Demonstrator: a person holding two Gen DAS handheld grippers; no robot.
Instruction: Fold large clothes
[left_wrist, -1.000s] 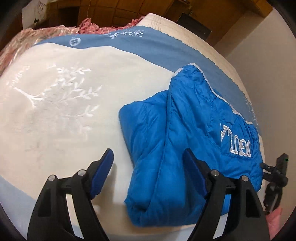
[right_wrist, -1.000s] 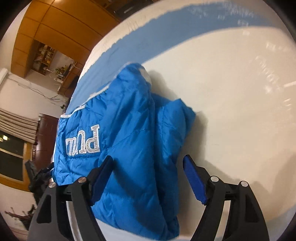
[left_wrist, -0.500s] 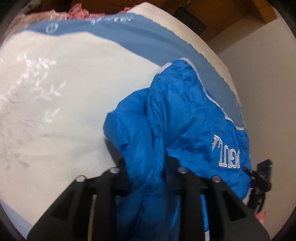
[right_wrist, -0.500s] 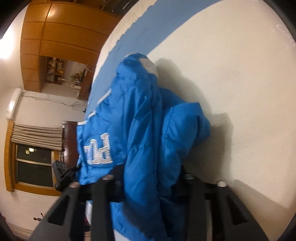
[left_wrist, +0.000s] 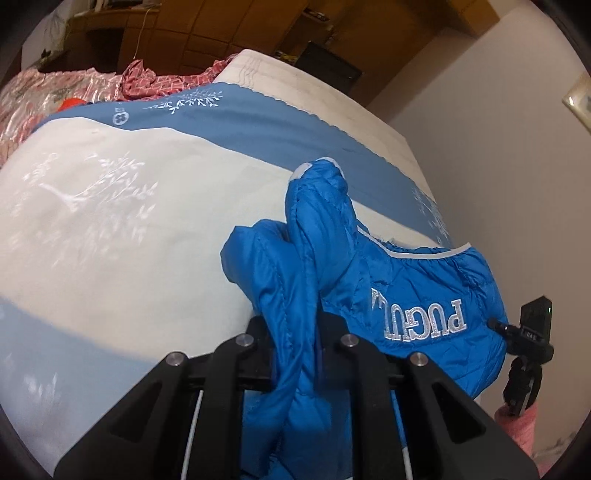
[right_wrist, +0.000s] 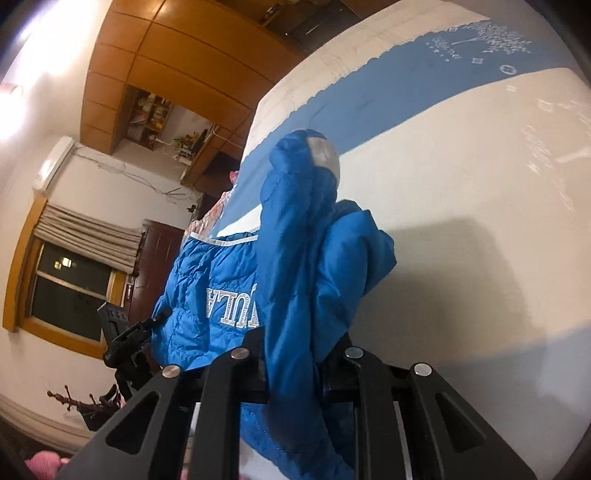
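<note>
Left wrist view: my left gripper (left_wrist: 295, 354) is closing, pinching the blue puffer jacket (left_wrist: 424, 288); my right gripper (right_wrist: 295, 365) is closing on it too, above the bed (right_wrist: 480, 221).

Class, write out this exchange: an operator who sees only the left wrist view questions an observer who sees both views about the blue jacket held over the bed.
Operator: Does anything else hold the blue jacket besides my side?
Observer: Yes. The right gripper has a bunched fold of it between its jaws, which are closing.
Operator: What lies past the jacket on that side?
Observer: Bare white sheet, with the jacket's shadow across it.
Operator: Anything on the wall over there?
Observer: A dark window with a raised blind.
</note>
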